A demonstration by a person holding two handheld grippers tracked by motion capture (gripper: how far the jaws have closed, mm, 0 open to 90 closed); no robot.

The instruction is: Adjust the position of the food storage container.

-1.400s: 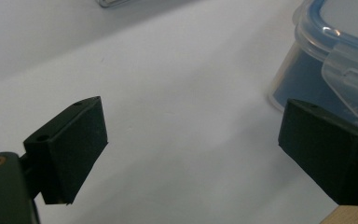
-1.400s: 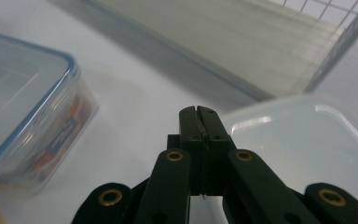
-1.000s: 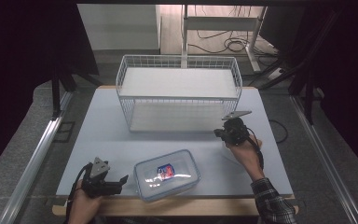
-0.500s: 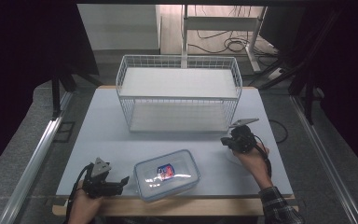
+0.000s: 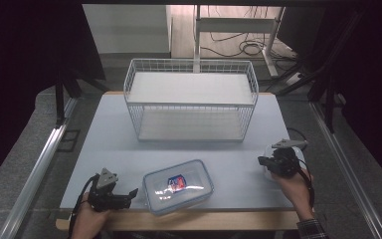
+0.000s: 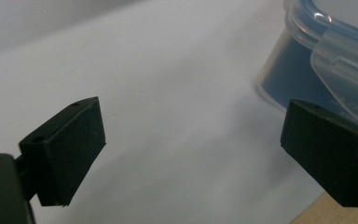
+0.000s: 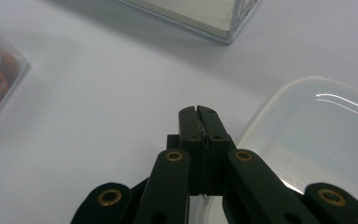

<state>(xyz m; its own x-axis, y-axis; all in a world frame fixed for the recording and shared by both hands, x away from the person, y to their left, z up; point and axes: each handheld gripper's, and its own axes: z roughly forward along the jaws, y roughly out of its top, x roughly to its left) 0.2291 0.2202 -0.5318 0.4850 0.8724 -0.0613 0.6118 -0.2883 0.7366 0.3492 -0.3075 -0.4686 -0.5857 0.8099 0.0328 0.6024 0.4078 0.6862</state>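
High view: left gripper [image 5: 132,192] lower left, fingers wide apart, empty, beside lidded container [image 5: 178,186]. Right gripper [image 5: 262,161] lower right, fingers pressed together, empty, at clear lid [image 7: 314,135] edge.

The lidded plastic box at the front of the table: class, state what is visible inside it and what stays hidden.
Through the clear lid of the plastic box a red, blue and white printed label or packet shows. Glare on the lid and the blue-tinted walls hide the rest of the contents.

I see a bright table [image 5: 104,144] ringed by darkness, glare on the container lid [image 5: 189,186], and blurred close-up jaws.
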